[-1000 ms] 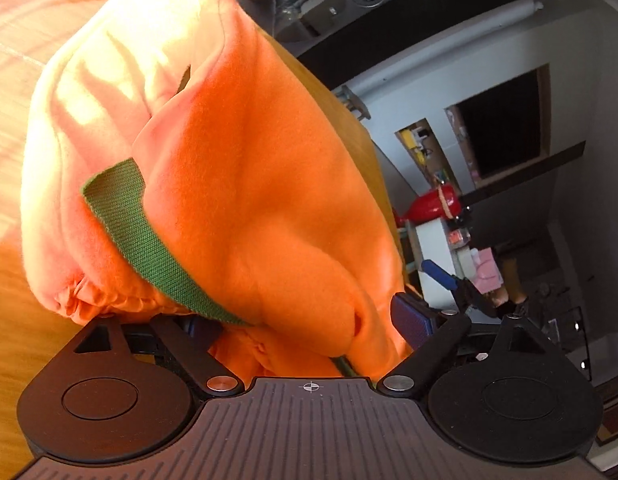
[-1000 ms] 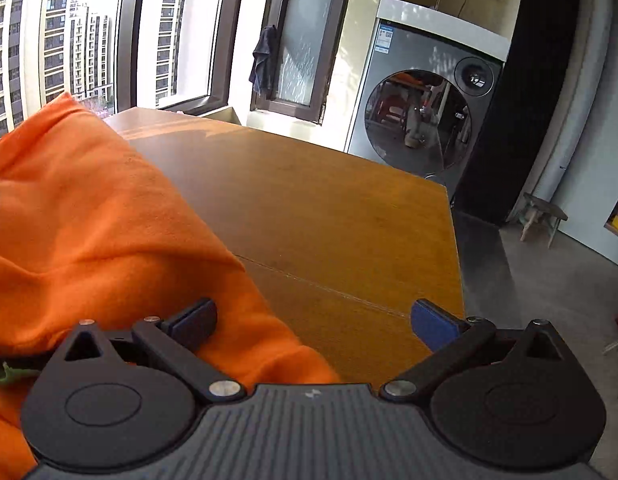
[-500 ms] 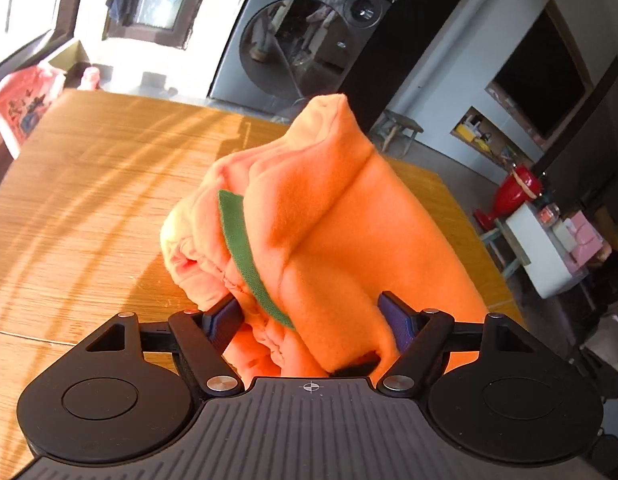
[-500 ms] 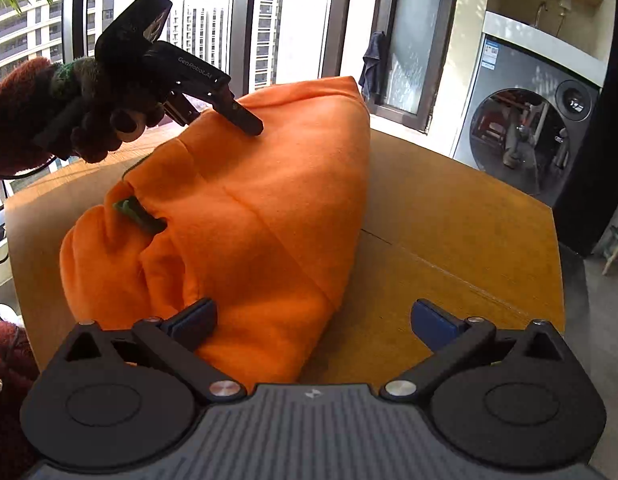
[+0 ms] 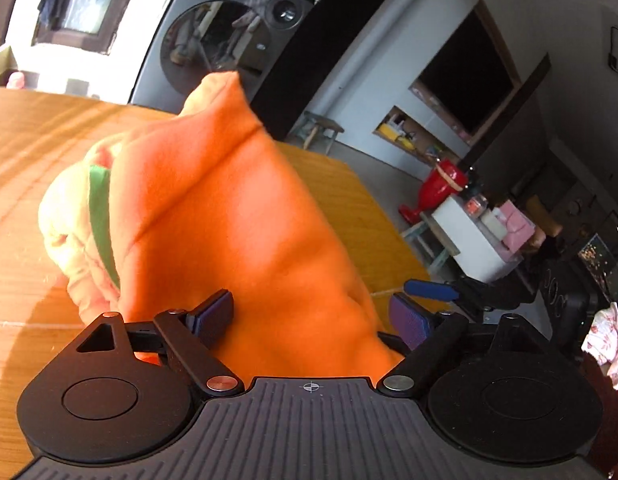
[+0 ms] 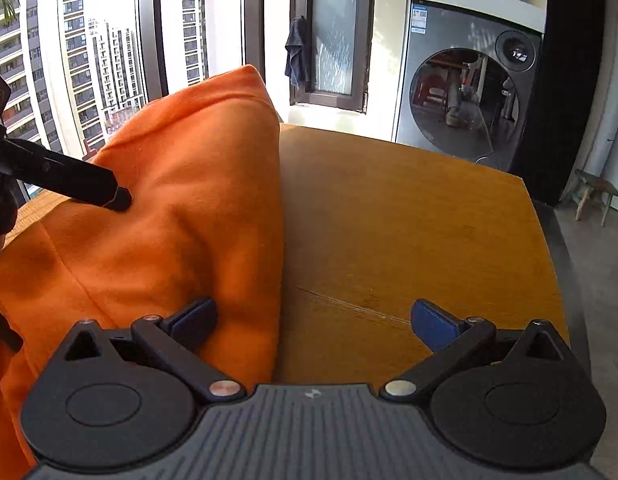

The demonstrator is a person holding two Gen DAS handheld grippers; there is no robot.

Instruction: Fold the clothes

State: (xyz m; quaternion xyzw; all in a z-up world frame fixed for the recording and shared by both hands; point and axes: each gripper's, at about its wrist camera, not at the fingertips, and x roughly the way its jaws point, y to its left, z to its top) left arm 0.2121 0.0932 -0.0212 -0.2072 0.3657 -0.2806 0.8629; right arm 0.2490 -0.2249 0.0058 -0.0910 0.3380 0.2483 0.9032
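orange fleece garment (image 5: 237,216) is seen bunched into a tall heap on the wooden table (image 6: 409,216), its peak raised well above the tabletop and its bulk lying toward the window side of the table in the right wrist view. a green band (image 5: 99,208) is seen running down the paler, sunlit folds at the left of the heap in the left wrist view. behind the table a grey front-loading washing machine (image 6: 465,84) is placed against the far wall, and tall windows (image 6: 109,52) with apartment towers beyond them are seen to its left. a small wooden stool (image 6: 593,196) is set on the floor at the right of the table, and a red vase (image 5: 441,188) is seen near a white side table in the left wrist view. the left gripper (image 5: 309,316) is held low at the near side of the heap with the orange cloth bulging between its two blue pads; its jaws are spread wide and are opening, and the right pad stands clear of the cloth. the right gripper (image 6: 313,320) is held wide open at the right edge of the garment, its left pad lying against the cloth and its right pad over bare wood, with nothing clamped. in the right wrist view one black finger of the left gripper is seen touching the garment's upper left flank.
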